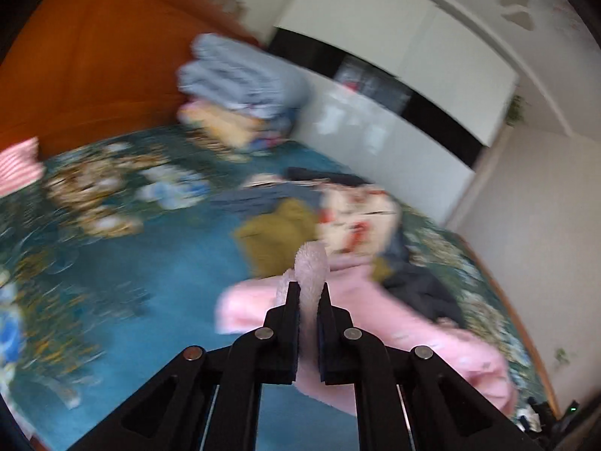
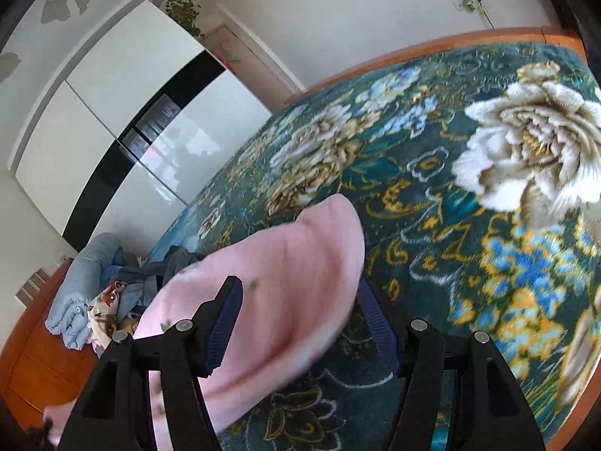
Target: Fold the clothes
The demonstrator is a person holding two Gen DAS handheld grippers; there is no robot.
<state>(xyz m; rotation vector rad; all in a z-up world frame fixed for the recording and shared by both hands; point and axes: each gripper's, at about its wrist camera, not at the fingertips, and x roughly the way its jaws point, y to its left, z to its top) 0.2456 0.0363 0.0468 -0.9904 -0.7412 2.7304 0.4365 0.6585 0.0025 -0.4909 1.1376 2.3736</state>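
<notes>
Your left gripper (image 1: 308,290) clamped pink garment (image 1: 375,312) above bedspread (image 1: 112,263); your right gripper (image 2: 296,293) gaped wide, garment between fingers, ungripped.

Left gripper (image 1: 308,287) at six o'clock clamped on a fold of pink garment (image 1: 375,323), heap of unfolded clothes (image 1: 338,221) at center, folded blue bedding (image 1: 240,79) at eleven o'clock, floral bedspread (image 1: 112,263) beneath.

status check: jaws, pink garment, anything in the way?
Left gripper shut on fluffy pink garment. Right gripper open, garment between jaws. Unfolded clothes pile beyond on floral bedspread.
</notes>
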